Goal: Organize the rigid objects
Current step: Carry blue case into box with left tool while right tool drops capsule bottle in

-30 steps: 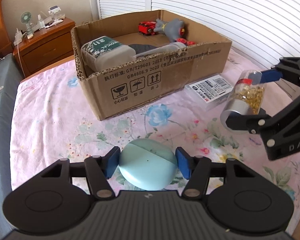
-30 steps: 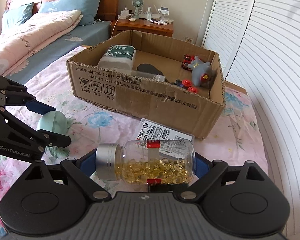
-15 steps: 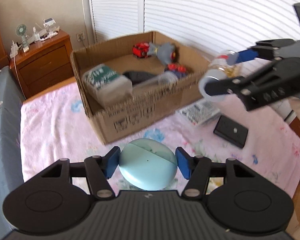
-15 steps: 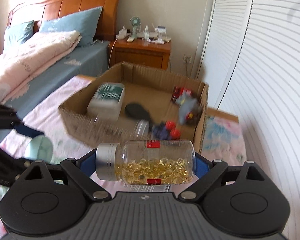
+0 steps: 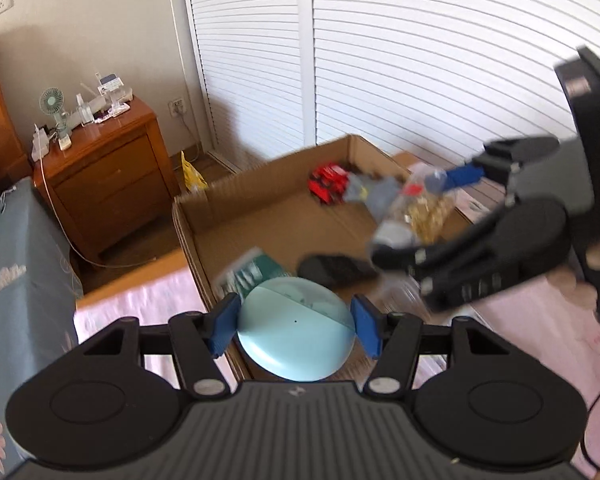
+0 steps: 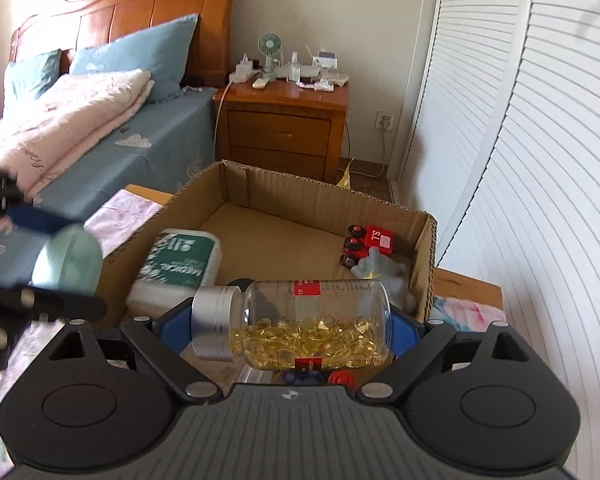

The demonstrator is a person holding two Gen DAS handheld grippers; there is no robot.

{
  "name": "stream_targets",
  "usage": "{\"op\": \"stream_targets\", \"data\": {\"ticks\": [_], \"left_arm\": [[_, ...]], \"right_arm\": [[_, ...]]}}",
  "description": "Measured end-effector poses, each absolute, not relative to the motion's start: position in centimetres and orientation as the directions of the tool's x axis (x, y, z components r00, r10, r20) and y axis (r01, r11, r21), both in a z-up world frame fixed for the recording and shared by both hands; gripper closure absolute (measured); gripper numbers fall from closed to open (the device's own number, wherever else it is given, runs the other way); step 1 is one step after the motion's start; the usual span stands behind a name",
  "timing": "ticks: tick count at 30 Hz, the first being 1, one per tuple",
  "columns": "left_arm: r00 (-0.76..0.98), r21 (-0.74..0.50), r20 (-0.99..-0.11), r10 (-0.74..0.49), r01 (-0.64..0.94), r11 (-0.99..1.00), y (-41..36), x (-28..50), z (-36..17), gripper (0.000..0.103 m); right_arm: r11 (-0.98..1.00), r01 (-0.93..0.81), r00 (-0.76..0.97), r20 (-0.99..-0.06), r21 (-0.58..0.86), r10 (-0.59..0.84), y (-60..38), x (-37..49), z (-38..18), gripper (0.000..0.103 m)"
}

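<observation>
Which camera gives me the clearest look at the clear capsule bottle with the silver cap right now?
The right wrist view: the clear plastic bottle of yellow capsules with a silver cap lies sideways, sharp and near, clamped between the right gripper pads. The left wrist view shows the bottle only small and motion-blurred above the brown cardboard box.

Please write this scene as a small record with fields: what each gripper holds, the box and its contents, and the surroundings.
left gripper: shut on the pale blue round case, held over the box's near edge
right gripper: shut on the clear capsule bottle, lying sideways, silver cap to the left
cardboard box: open, on the floral bedcover
box contents: green-labelled white package, red toy car, grey toy figure, black oval object
surroundings: wooden nightstand with small fan; white louvered doors
</observation>
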State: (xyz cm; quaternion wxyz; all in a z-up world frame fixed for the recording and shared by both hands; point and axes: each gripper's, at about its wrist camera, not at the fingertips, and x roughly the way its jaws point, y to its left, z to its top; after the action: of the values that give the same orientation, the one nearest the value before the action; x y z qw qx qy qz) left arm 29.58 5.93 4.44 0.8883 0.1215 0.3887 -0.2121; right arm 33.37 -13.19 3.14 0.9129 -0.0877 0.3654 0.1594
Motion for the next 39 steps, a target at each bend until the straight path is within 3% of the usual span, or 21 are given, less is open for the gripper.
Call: {"op": "stream_targets", "data": {"ticks": [4, 7, 18, 19, 20, 22, 39], "left_arm": [[0.604, 0.046, -0.750, -0.270, 0.455, 0.889, 5.7, 33.4, 4.4, 0.043], [0.601, 0.058, -0.758, -0.254, 0.450, 0.891, 5.0, 36.1, 4.0, 0.043], [0.582, 0.056, -0.770, -0.260, 0.469, 0.881, 1.4, 41.6, 2.2, 0.043], [0.592, 0.062, -0.765, -0.252, 0.458, 0.887, 1.2, 41.7, 2.1, 0.037], [0.595, 0.064, -0.764, -0.248, 0.452, 0.890, 1.0, 41.7, 2.0, 0.024], [0.609, 0.060, -0.751, -0.254, 0.446, 0.893, 0.9, 41.3, 2.1, 0.014], [0.643, 0.065, -0.730, -0.231, 0.402, 0.913, 2.9, 31.6, 6.0, 0.008]], "right_arm": [[0.935, -0.355, 0.667, -0.705, -0.015, 0.242, -13.6, 35.0, 2.2, 0.007], [0.932, -0.363, 0.666, -0.699, 0.003, 0.262, -14.3, 35.0, 1.7, 0.000], [0.929, -0.365, 0.665, -0.682, 0.060, 0.305, -17.0, 31.4, 2.1, 0.000], [0.929, -0.365, 0.665, -0.682, 0.058, 0.304, -17.1, 31.0, 2.2, 0.000], [0.928, -0.368, 0.664, -0.682, 0.058, 0.306, -17.3, 30.8, 2.3, 0.000], [0.927, -0.372, 0.667, -0.680, 0.052, 0.306, -17.4, 30.1, 2.6, 0.000], [0.948, -0.318, 0.683, -0.687, 0.027, 0.248, -16.4, 22.6, 3.5, 0.000]]}}
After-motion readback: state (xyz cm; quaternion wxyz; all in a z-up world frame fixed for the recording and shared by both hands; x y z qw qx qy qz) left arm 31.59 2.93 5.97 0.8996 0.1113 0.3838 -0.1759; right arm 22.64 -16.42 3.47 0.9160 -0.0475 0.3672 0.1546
